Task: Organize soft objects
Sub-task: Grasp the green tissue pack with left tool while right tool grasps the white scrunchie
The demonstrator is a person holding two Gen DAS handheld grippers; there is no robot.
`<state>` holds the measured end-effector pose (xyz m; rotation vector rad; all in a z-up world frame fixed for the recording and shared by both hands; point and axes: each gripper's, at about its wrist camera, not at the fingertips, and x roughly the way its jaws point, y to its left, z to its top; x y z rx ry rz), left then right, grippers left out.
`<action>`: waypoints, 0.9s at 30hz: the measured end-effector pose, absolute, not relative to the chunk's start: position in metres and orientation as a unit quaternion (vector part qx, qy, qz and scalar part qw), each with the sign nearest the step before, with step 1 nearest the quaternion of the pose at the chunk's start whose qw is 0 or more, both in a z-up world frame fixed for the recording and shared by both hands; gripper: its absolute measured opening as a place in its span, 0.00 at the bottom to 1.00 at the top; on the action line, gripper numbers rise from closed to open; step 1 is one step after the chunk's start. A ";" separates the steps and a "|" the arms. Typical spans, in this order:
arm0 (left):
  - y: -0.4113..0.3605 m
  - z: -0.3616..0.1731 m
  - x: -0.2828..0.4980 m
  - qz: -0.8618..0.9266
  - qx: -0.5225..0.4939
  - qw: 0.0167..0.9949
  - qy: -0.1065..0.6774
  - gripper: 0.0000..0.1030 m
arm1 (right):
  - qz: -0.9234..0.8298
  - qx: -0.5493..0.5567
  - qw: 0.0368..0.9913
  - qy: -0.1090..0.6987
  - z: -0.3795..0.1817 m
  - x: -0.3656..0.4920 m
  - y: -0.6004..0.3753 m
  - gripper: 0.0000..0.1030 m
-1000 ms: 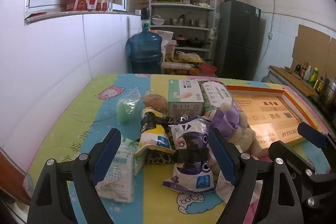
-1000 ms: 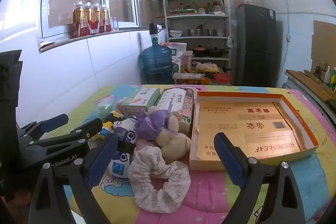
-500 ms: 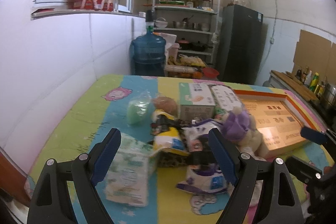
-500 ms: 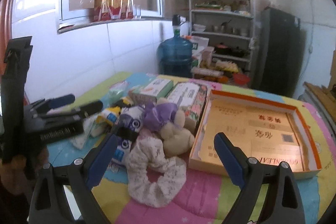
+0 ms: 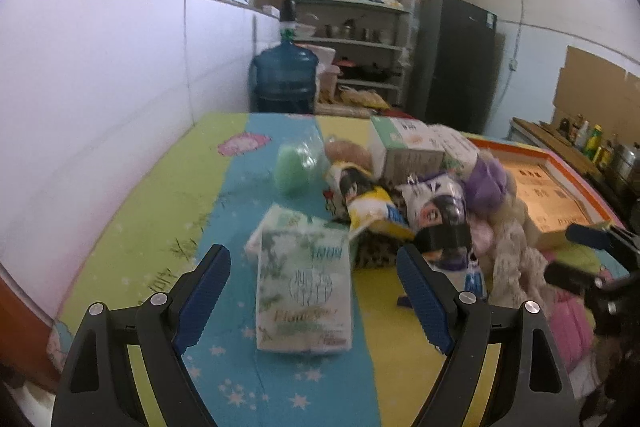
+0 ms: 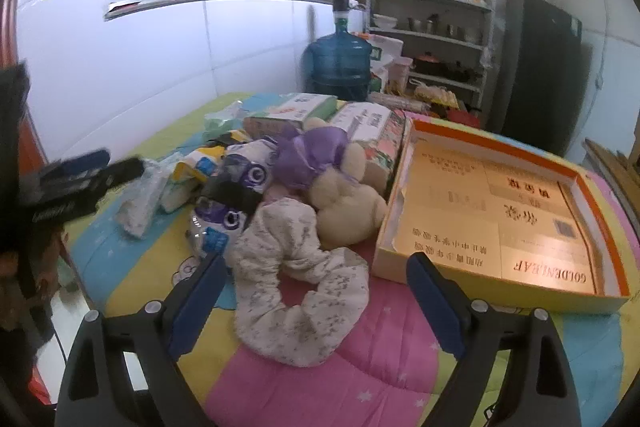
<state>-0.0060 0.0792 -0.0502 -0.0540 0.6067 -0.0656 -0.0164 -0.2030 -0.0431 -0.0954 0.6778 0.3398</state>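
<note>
A heap of soft things lies on the patterned table cover. In the left wrist view a white and green tissue pack [image 5: 306, 279] lies between the open fingers of my left gripper [image 5: 314, 293], which holds nothing. Snack bags [image 5: 368, 203] and a purple-capped plush bear [image 5: 486, 183] lie beyond it. In the right wrist view my right gripper [image 6: 316, 301] stands open over a cream fabric scrunchie [image 6: 296, 287]. The plush bear [image 6: 340, 195] and a purple and white bag [image 6: 228, 203] lie just past it. An open orange-rimmed cardboard box [image 6: 500, 211] sits to the right.
Two cartons [image 6: 292, 109] lie behind the heap, with a green item in a clear bag [image 5: 294, 167]. A blue water jug [image 5: 284, 79], shelves [image 6: 430, 11] and a dark fridge [image 5: 454, 63] stand behind the table. A white tiled wall runs along the left.
My left gripper has swung left and drawn back, so the tissue pack now sits between its fingers. My right gripper has come closer over the scrunchie. Both stay open.
</note>
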 end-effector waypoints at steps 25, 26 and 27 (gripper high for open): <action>0.081 -0.089 -0.002 -0.057 -0.054 0.941 0.330 0.49 | 0.188 0.014 0.901 0.391 -0.076 0.002 -0.225 0.15; 0.082 -0.087 -0.003 -0.058 -0.055 0.942 0.327 0.49 | 0.190 0.017 0.901 0.390 -0.076 0.001 -0.225 0.14; 0.083 -0.084 -0.003 -0.060 -0.056 0.942 0.324 0.49 | 0.191 0.018 0.901 0.389 -0.076 0.000 -0.224 0.12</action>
